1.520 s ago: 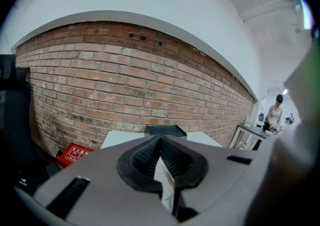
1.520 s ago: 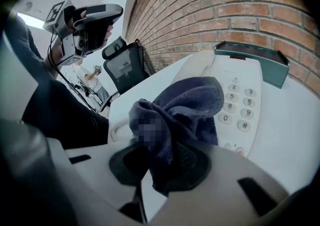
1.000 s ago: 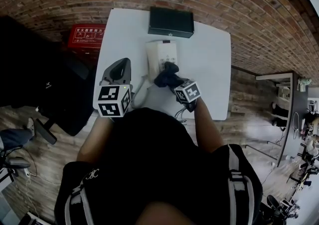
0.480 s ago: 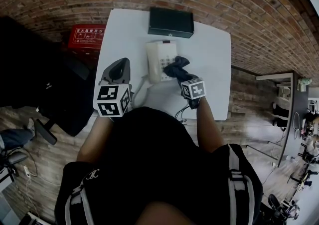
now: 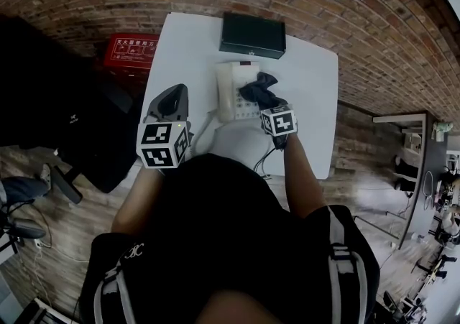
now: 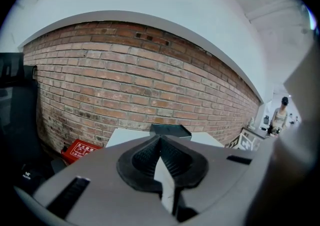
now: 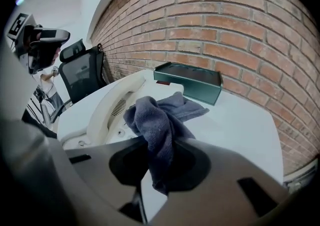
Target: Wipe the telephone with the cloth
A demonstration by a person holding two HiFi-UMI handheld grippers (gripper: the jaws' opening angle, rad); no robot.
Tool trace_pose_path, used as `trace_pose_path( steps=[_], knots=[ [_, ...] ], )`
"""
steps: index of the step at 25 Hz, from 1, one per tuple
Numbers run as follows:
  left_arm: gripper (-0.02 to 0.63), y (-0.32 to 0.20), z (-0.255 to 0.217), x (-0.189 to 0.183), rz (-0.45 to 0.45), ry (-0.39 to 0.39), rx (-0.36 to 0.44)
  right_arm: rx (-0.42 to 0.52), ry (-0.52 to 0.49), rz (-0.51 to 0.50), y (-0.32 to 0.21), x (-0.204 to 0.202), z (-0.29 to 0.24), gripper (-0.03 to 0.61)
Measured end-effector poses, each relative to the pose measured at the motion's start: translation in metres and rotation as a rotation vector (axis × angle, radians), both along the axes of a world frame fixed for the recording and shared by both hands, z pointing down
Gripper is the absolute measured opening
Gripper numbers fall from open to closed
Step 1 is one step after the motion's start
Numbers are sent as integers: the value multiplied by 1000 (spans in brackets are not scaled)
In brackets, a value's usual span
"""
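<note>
Telephone (image 5: 231,91) sits mid-table, cream body, handset (image 7: 112,102) on its cradle along the 9 o'clock side, keypad on the 3 o'clock side. Dark cloth (image 5: 259,88) is bunched on the keypad half, touching the phone. In the right gripper view the cloth (image 7: 155,120) drapes forward over the phone body just beside the handset.

Right gripper (image 5: 264,102) comes in from the phone's 5 o'clock. Its jaws are clamped on a fold of the cloth, and the tail of the fabric hangs down between them (image 7: 159,162).

Left gripper (image 5: 172,102) is at the phone's 8 o'clock, held up off the table and well apart from the phone. Its jaws (image 6: 161,159) are closed tip to tip with nothing in them, pointing at the brick wall.

Phone cord (image 5: 204,126) trails off the 7 o'clock corner toward the person. Black box (image 5: 252,34) at the phone's 12 o'clock, near the table's far edge, not touching the phone. White table (image 5: 310,118). Red box (image 5: 130,51) on the floor at 10 o'clock. Office chair (image 7: 82,77) off to the side.

Step, as I read it: wiping is under way, cloth on the keypad side. Handset and 9 o'clock side look not yet covered from here, can't be sure.

Next move calls for keeping the clamp firm and dragging the cloth toward 9 o'clock over the handset with light pressure. Risk: the phone slides or the handset lifts off, since the left gripper isn't bracing it.
</note>
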State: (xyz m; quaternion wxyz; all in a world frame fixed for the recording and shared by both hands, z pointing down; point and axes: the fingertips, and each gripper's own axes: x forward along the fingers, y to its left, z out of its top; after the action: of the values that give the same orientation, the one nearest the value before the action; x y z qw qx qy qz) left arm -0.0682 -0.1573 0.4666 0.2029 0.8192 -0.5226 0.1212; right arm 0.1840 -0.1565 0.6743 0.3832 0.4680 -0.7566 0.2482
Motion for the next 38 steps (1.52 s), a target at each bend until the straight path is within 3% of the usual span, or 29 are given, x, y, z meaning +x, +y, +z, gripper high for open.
trace_pose_path(
  steps=[25, 38],
  knots=[
    [-3, -4, 15, -15, -94, -23, -51, 91, 59, -134, -99, -31, -20, 55],
    [-3, -4, 18, -17, -104, -27, -56, 81, 19, -189, -101, -65, -19, 55]
  ],
)
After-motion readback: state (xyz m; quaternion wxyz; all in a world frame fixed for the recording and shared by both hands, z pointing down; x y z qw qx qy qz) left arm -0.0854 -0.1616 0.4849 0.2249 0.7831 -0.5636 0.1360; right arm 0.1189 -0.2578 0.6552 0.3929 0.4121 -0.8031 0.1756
